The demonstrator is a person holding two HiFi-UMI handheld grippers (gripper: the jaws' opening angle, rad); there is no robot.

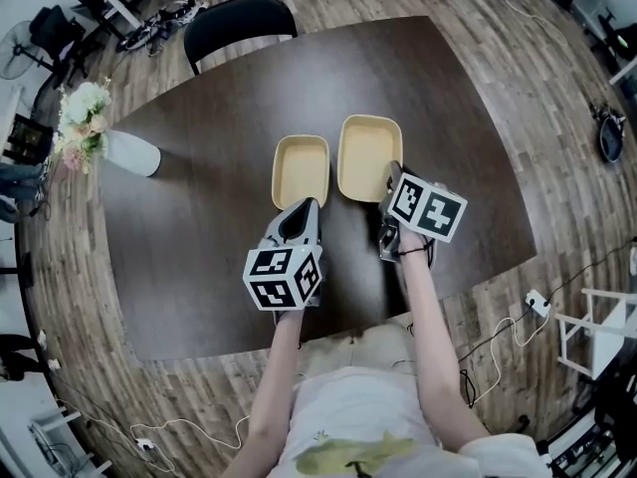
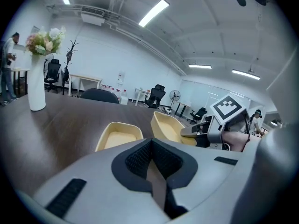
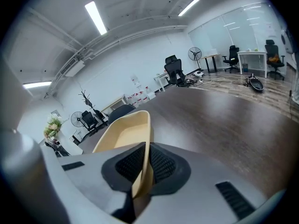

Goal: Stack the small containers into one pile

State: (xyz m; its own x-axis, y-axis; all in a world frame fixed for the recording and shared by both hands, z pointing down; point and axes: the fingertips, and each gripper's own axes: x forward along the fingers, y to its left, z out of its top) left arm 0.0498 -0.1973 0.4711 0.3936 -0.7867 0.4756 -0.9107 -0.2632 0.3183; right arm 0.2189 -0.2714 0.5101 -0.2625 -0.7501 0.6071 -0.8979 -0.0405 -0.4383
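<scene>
Right tool point(image 3: 145, 148) risk: grip is on a thin wall only, at the near end of right container point(image 1: 368, 152); lifting could let it swing or slip, knocking left container point(image 1: 300, 167) beside it on counter point(image 1: 199, 217). Jaws nearly together, pinching that wall. Left tool point(image 2: 151, 141) pressed together, empty, just short of left container. Nothing stacked yet.
</scene>
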